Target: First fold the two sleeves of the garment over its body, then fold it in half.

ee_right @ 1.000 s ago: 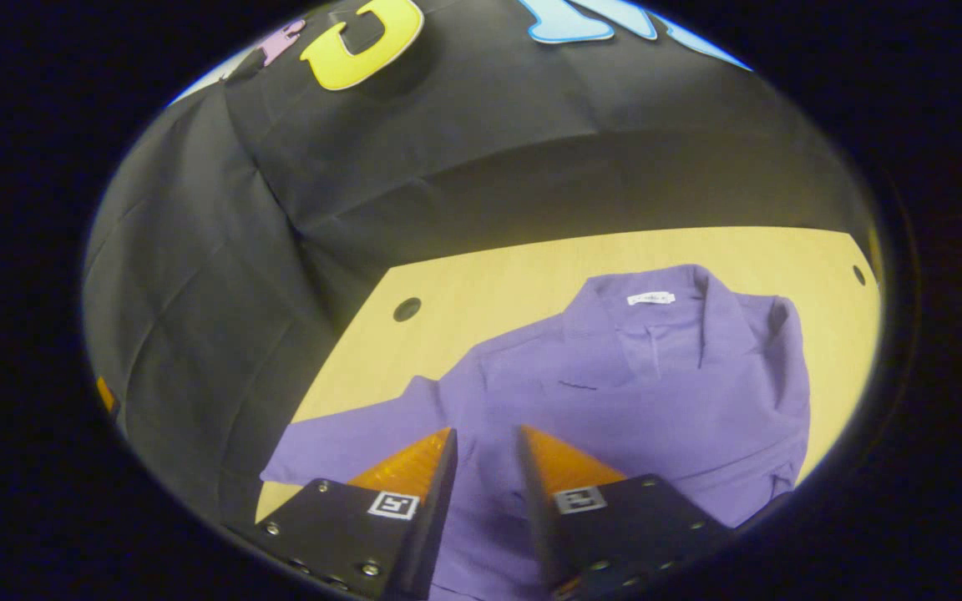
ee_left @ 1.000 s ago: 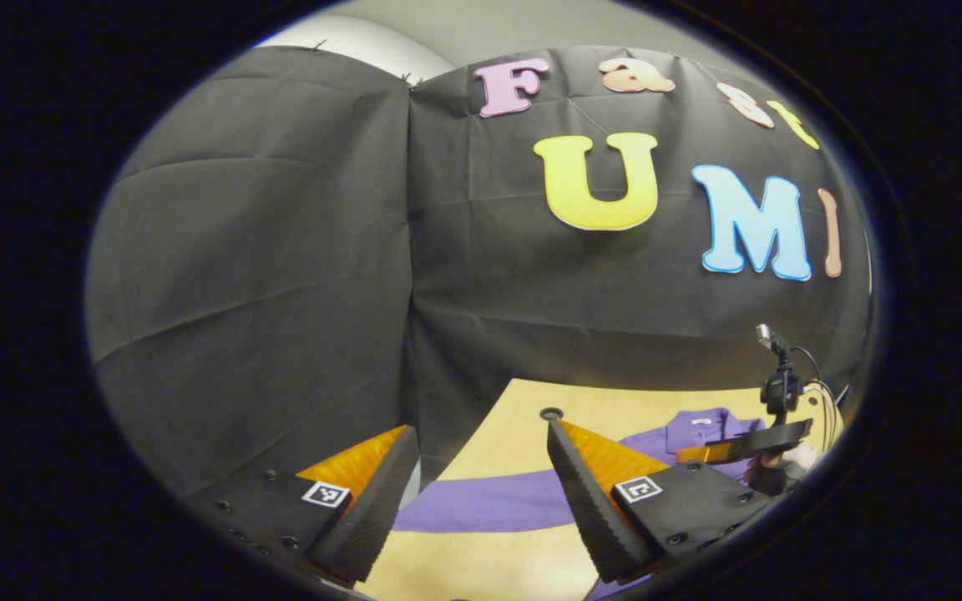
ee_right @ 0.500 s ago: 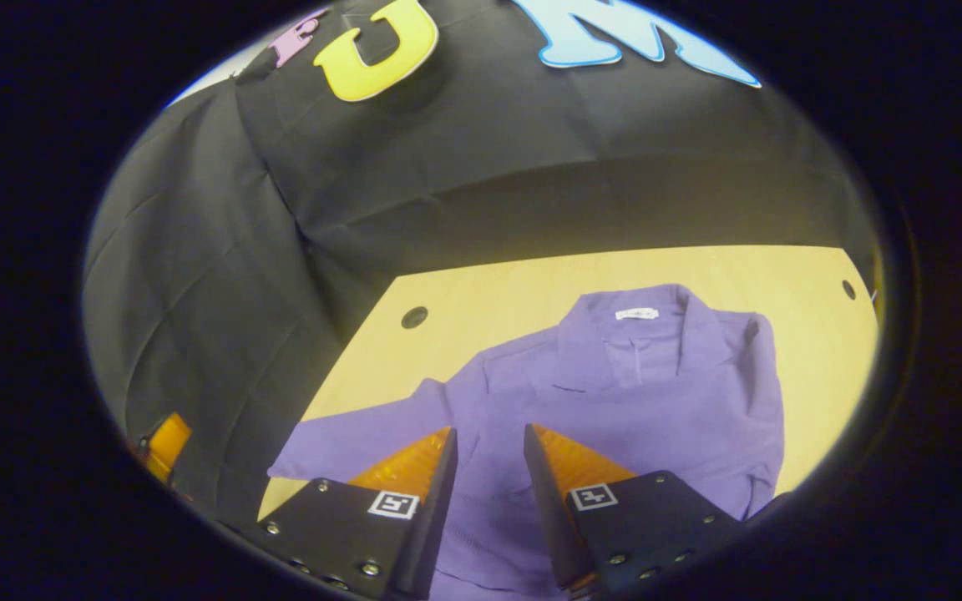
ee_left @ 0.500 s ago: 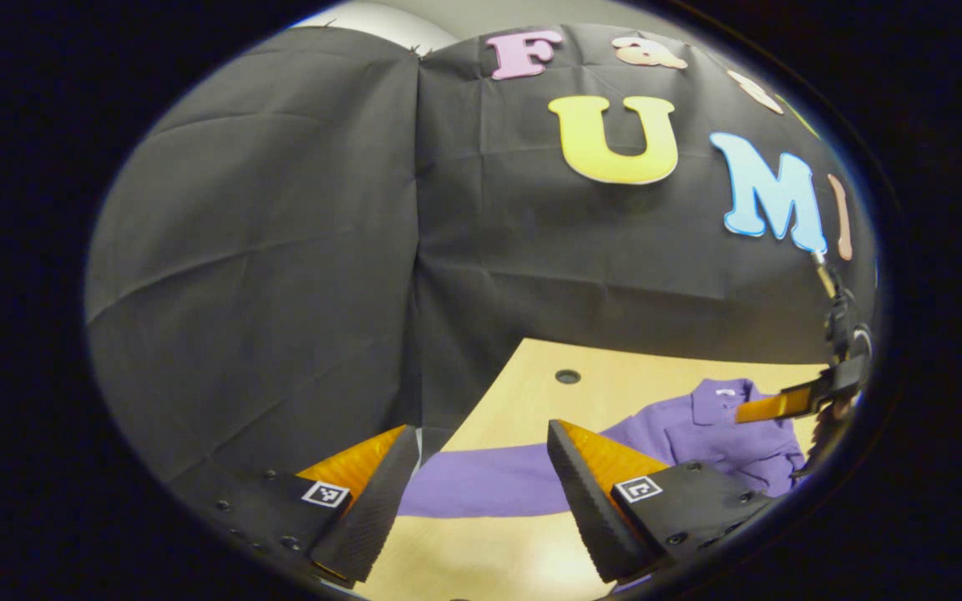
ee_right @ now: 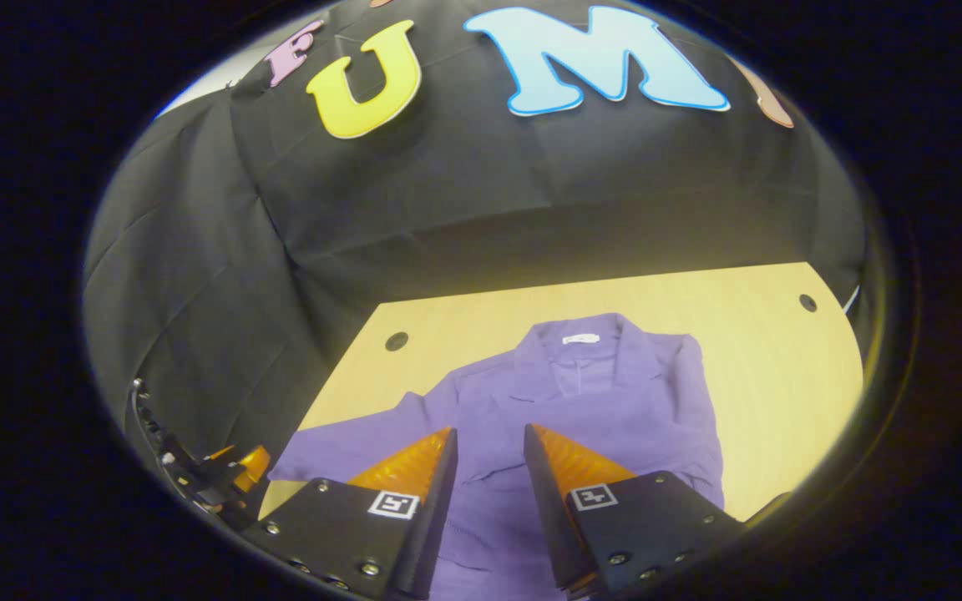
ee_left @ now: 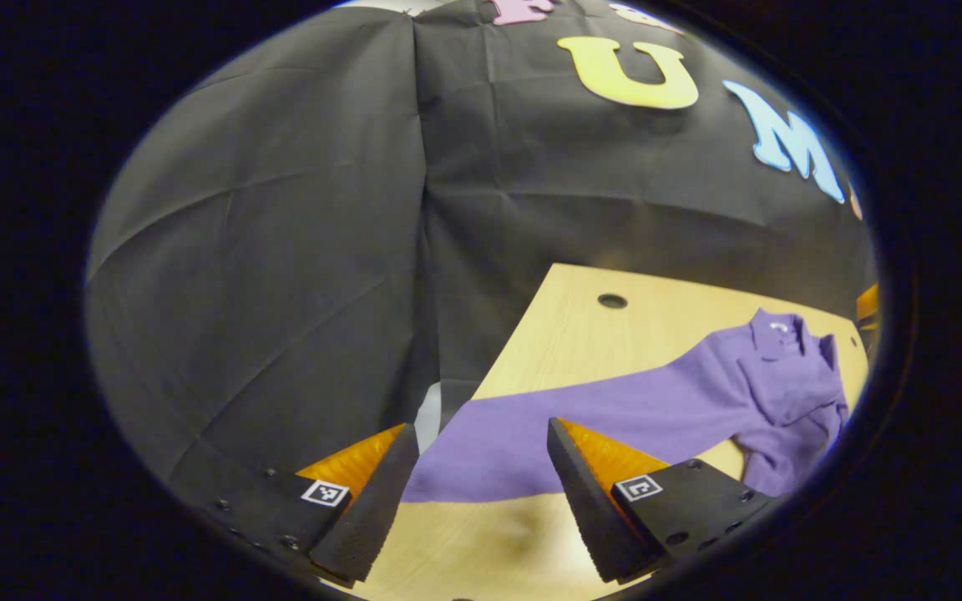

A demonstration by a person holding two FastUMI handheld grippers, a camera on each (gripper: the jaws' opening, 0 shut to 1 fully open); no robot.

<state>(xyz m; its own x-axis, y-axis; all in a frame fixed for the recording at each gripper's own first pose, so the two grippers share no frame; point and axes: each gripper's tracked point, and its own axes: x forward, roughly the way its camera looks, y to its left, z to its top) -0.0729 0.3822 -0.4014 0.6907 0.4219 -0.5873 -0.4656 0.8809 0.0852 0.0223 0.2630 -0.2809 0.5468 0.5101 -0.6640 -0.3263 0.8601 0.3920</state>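
Observation:
A purple collared garment lies flat on the wooden table, collar toward the booth wall. One long sleeve stretches out sideways to the table's left edge; the other sleeve appears folded in over the body. My left gripper is open just above the outstretched sleeve's cuff end, with nothing between its fingers. My right gripper hovers over the lower body of the garment, its fingers a small gap apart and holding nothing. The left gripper also shows at the lower left of the right gripper view.
The table has a round hole near its back left corner and another hole at the back right. Black cloth walls close the back and left. Bare wood surrounds the garment on the right and behind the collar.
The left gripper has dipped toward the table and the sleeve's cuff end. The right gripper has drawn back from the garment, which looks smaller in its view, and slid to the edge of the left gripper view.

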